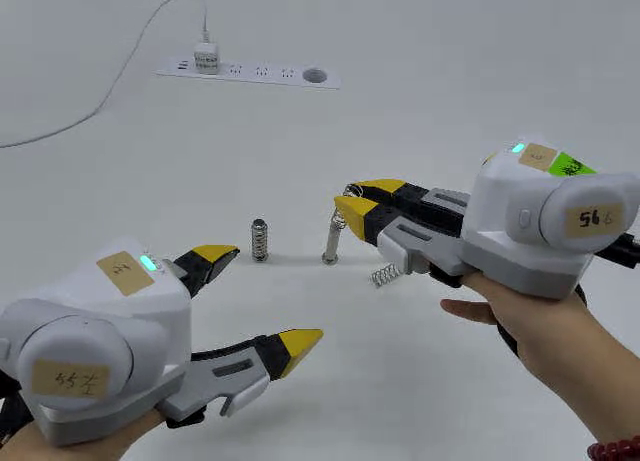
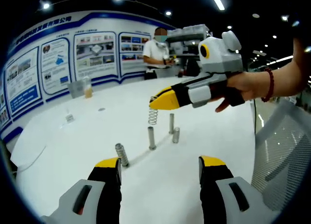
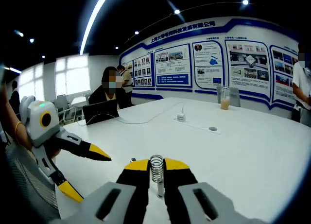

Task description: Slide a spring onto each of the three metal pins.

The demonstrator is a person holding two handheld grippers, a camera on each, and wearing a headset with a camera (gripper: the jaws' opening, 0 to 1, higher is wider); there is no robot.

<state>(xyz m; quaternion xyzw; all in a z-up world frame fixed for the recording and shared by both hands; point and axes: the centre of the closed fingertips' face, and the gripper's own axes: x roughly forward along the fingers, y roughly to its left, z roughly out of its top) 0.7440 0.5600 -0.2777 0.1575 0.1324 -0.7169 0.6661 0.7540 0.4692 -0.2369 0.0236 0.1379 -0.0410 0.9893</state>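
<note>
Right gripper (image 1: pixel 347 197) pinched shut on spring (image 3: pixel 156 168), spring poised over bare pin (image 1: pixel 330 243). Step: threading. Next: centre coil on pin top, lower, release. Left gripper (image 1: pixel 277 291) wide open, empty. Second pin (image 1: pixel 260 239) seemingly carried its spring.

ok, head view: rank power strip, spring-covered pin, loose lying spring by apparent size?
1. power strip, largest though farthest.
2. spring-covered pin.
3. loose spring, slightly smaller; close to the pin, so that ranking is unsure.
</note>
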